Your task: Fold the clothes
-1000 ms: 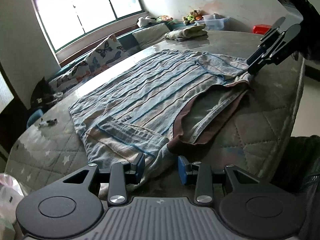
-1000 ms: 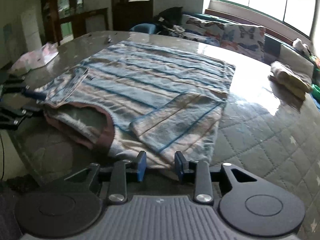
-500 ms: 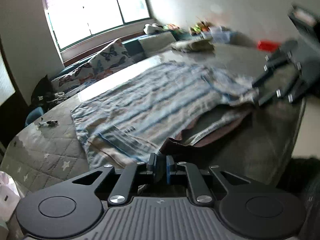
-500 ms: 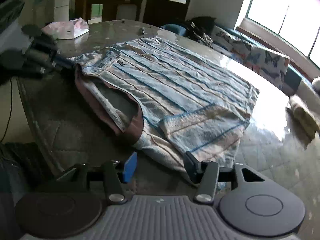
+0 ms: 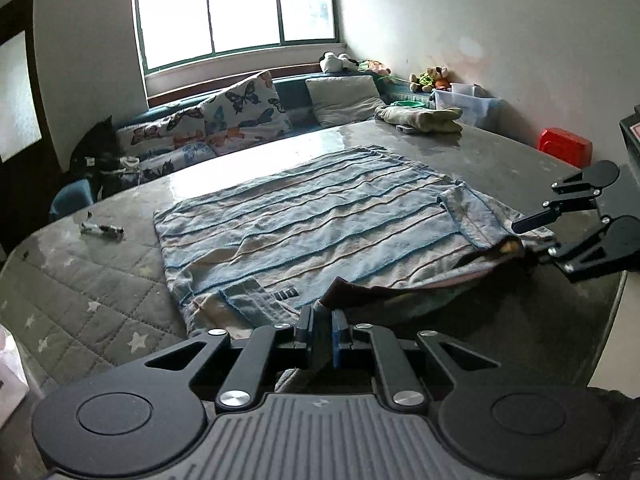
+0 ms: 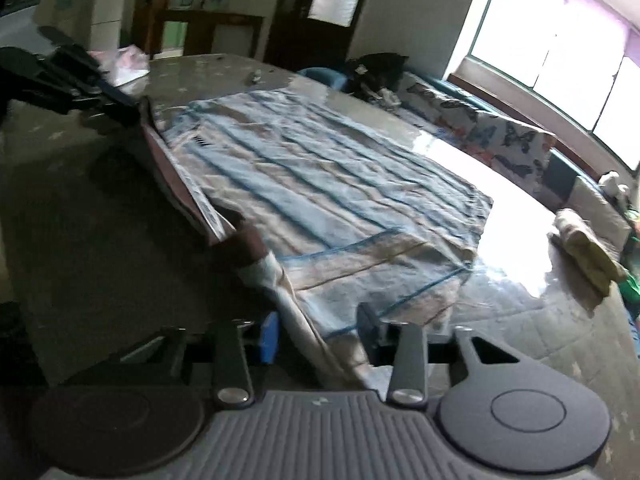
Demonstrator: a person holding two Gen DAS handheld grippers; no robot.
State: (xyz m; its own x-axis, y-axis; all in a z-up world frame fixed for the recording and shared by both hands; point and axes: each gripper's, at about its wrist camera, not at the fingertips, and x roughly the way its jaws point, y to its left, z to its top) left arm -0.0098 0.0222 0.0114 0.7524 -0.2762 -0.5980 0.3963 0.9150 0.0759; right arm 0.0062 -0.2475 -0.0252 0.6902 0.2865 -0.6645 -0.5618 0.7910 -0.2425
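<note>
A blue and beige striped shirt (image 5: 320, 224) with a dark brown collar lies flat on the grey quilted table (image 5: 80, 304), sleeves folded in. It also shows in the right wrist view (image 6: 340, 184). My left gripper (image 5: 320, 330) is shut on the shirt's near shoulder edge by the collar. My right gripper (image 6: 316, 332) is open, and the shirt's other shoulder edge lies between its fingers. In the left wrist view the right gripper (image 5: 532, 236) sits at the shirt's right corner. The left gripper (image 6: 116, 104) shows at the far collar end.
A folded greenish garment (image 5: 420, 118) lies at the table's far side, also in the right wrist view (image 6: 588, 248). A small dark object (image 5: 102, 230) lies on the table at left. Butterfly cushions (image 5: 224, 120), a red stool (image 5: 564, 146) and a clear bin (image 5: 468, 102) stand beyond.
My left gripper closed on the shirt's shoulder edge and lifted slightly. My right gripper stayed open and moved in so the other shoulder edge now lies between its fingers.
</note>
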